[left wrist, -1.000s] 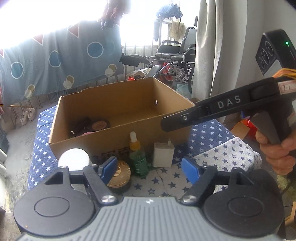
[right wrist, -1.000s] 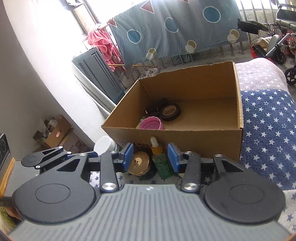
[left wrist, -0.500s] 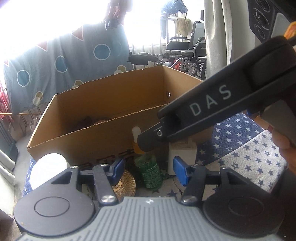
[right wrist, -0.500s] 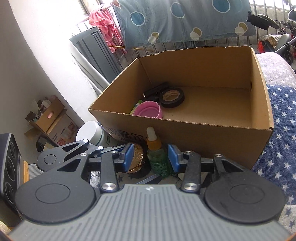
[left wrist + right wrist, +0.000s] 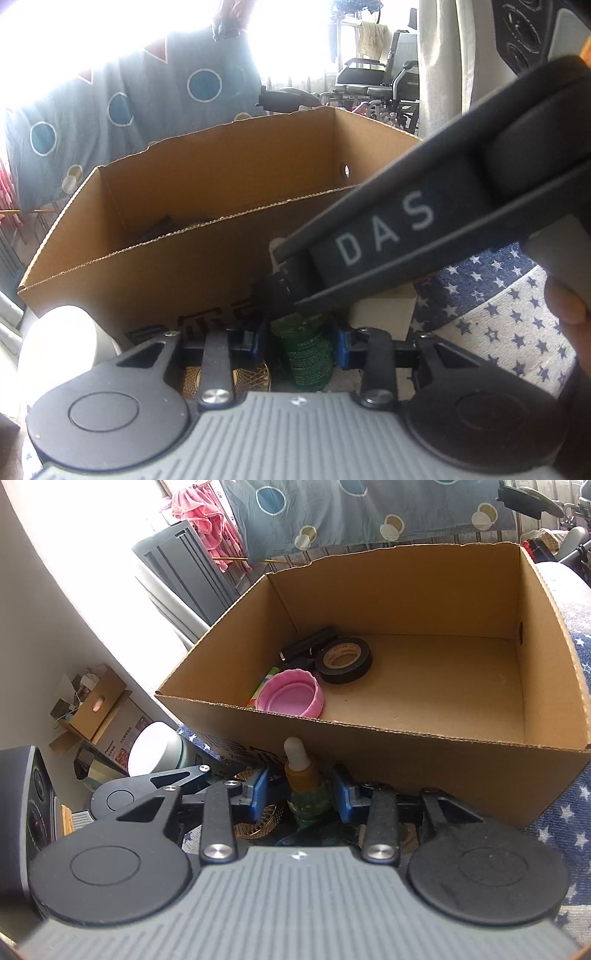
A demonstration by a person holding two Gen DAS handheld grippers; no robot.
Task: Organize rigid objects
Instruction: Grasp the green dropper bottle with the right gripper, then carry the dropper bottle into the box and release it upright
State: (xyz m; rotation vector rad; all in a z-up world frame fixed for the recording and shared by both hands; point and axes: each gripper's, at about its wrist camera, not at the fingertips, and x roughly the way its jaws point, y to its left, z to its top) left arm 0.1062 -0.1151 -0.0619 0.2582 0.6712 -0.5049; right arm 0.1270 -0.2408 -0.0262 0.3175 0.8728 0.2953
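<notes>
Both claws crowd the green dropper bottle standing upright just in front of the cardboard box. The right claw brackets its neck with blue pads either side, seemingly a sliver short of touching. The left claw straddles its body, gaps visible. Inside the box lie a pink lid and black tape roll.

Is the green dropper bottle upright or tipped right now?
Upright. The green dropper bottle stands outside the cardboard box, white bulb on top, between both grippers' open fingers.
</notes>
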